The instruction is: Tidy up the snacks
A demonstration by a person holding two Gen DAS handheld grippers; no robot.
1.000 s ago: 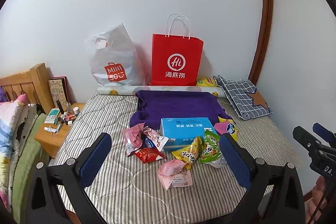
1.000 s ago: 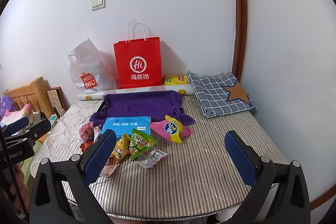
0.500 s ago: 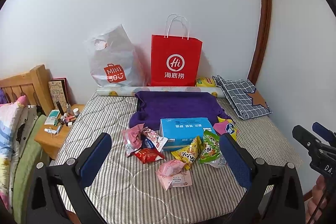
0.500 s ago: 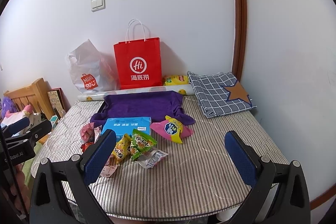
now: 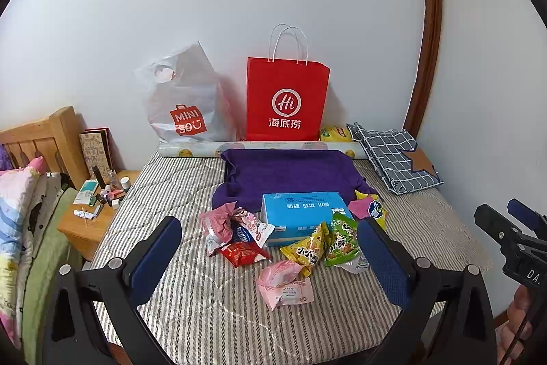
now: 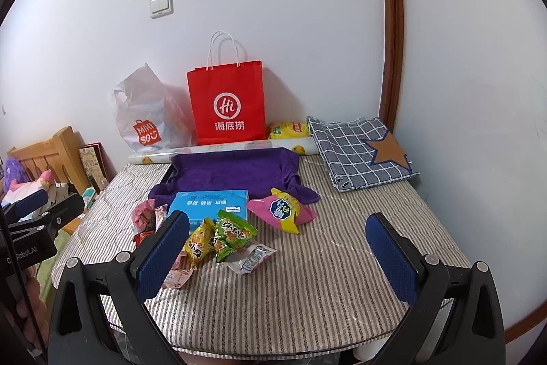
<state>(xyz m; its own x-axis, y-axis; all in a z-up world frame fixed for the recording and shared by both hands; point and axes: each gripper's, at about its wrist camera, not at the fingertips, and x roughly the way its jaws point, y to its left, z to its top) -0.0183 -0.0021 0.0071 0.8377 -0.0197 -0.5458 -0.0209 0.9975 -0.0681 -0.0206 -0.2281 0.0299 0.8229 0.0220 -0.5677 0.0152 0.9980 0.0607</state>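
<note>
Both the left gripper [image 5: 270, 259] and right gripper [image 6: 277, 252] are held wide apart, empty, above the striped mattress [image 6: 342, 279]. Crinkly foil snack packets [image 5: 307, 248] are heaped beside the blue cardboard box [image 5: 304, 214]; 2 overlapping packets could be pinched together.

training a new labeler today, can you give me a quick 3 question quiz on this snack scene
1. True or false: the left gripper and the right gripper are both open and hold nothing.
2. Multiple choice: the blue box rests partly on A) a wooden nightstand B) the purple towel C) the checked cloth.
3. Fill in: the bag standing upright against the wall beside the white plastic bag is coloured ____.

Key: 1 true. 2 B. 3 red; it is the red paper bag with white handles.
</note>
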